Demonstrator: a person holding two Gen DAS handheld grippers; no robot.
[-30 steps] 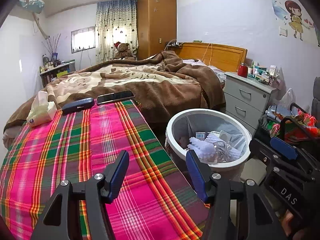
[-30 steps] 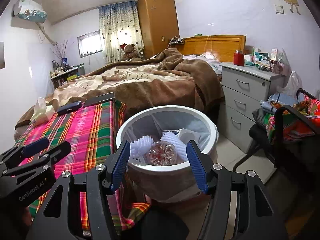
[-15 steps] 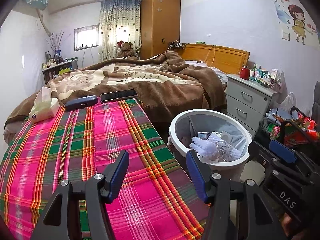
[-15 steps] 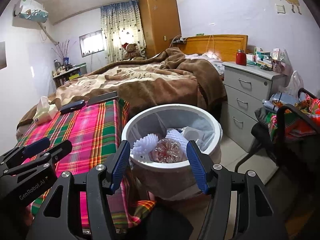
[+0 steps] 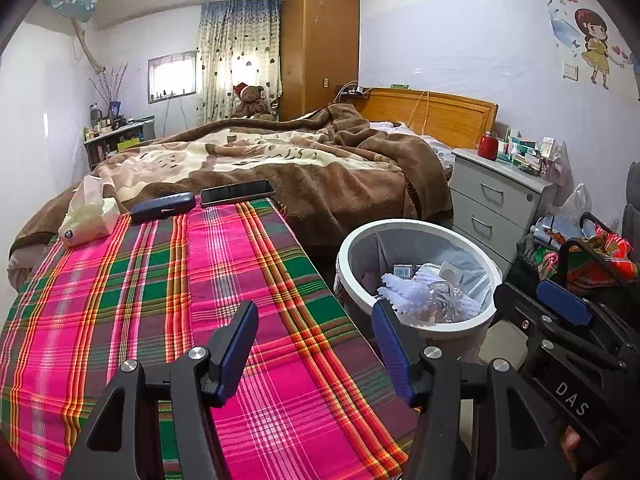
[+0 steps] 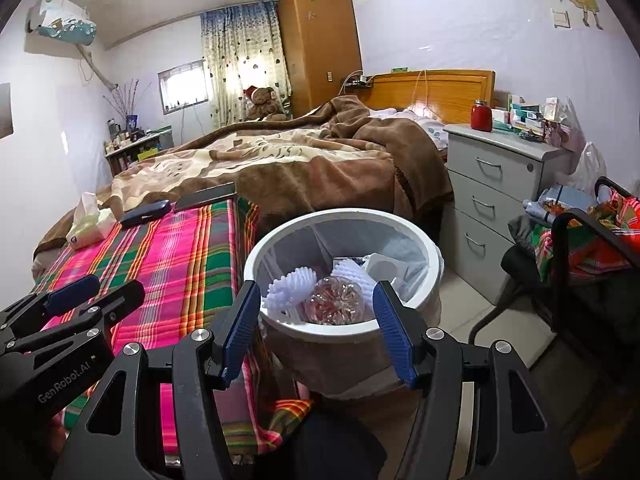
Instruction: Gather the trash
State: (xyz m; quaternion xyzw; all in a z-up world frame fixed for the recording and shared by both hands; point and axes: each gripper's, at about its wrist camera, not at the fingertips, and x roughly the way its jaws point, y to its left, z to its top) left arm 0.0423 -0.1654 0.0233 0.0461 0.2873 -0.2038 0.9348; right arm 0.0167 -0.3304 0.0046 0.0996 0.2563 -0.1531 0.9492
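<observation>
Right gripper [image 6: 316, 320] is held w/ jaws spread wide, nothing between them; left gripper [image 5: 314, 344] likewise spread and empty. Directly ahead of and just below the right gripper the white trash bin [image 6: 416, 236] is framed between its fingers; from the left gripper the bin [image 5: 352, 240] lies ahead and to the right, off the edge of the plaid cloth [image 5: 160, 288].

Inside the bin, trash is already seen: a clear crumpled plastic bottle [image 6: 334, 300], white frilly foam nets [image 6: 286, 288], a small carton [image 5: 402, 270].

Ahead-left of both grippers, at the far end of the cloth, a tissue pack [image 5: 90, 216], a dark case [image 5: 162, 207] and a phone [image 5: 238, 192] are laid side by side; case and phone have long axes running crosswise to the left gripper's fingers. None of these reads clearly as trash, so collection is judged approx. complete.

If anything more is to be fetched from the cloth, the left gripper is the nearer one; for the bin, the right.
</observation>
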